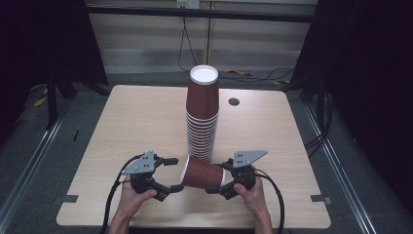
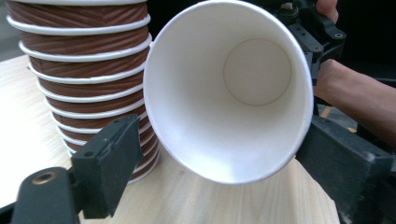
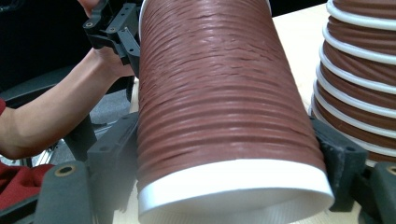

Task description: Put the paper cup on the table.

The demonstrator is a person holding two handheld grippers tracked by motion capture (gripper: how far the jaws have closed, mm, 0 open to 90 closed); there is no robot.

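A: Which way does the loose cup (image 1: 203, 173) point?

B: It lies on its side, long axis running across the table (image 1: 136, 122) from left to right. The open mouth faces the person's left, the closed bottom faces their right. It sits near the front edge of the table, just in front of the foot of the stack of cups (image 1: 202, 114).

A: And the stack?

B: Upright, mouths down, with the white bottom of the top cup facing up. In the left gripper view the stack (image 2: 84, 70) stands just beside the cup's rim; I cannot tell if they touch.

A: What is the right gripper (image 1: 221, 187) doing?

B: It is clamped on the bottom end of the cup. In its own view the ribbed brown wall (image 3: 219, 88) runs away from the camera, and both jaws press against the sides near the white bottom ring.

A: And the left gripper (image 1: 174, 174)?

B: Its jaws are spread wide, one on either side of the cup's mouth. In its own view you look straight into the white inside of the cup (image 2: 229, 88), down to the round bottom. The right-hand jaw lies against the rim; the left-hand jaw stands a little off it, in front of the stack. So it is not squeezing the cup.

A: Hands?

B: The left hand (image 1: 130, 195) and the right hand (image 1: 251, 192) each grip a tool from the table's near edge.
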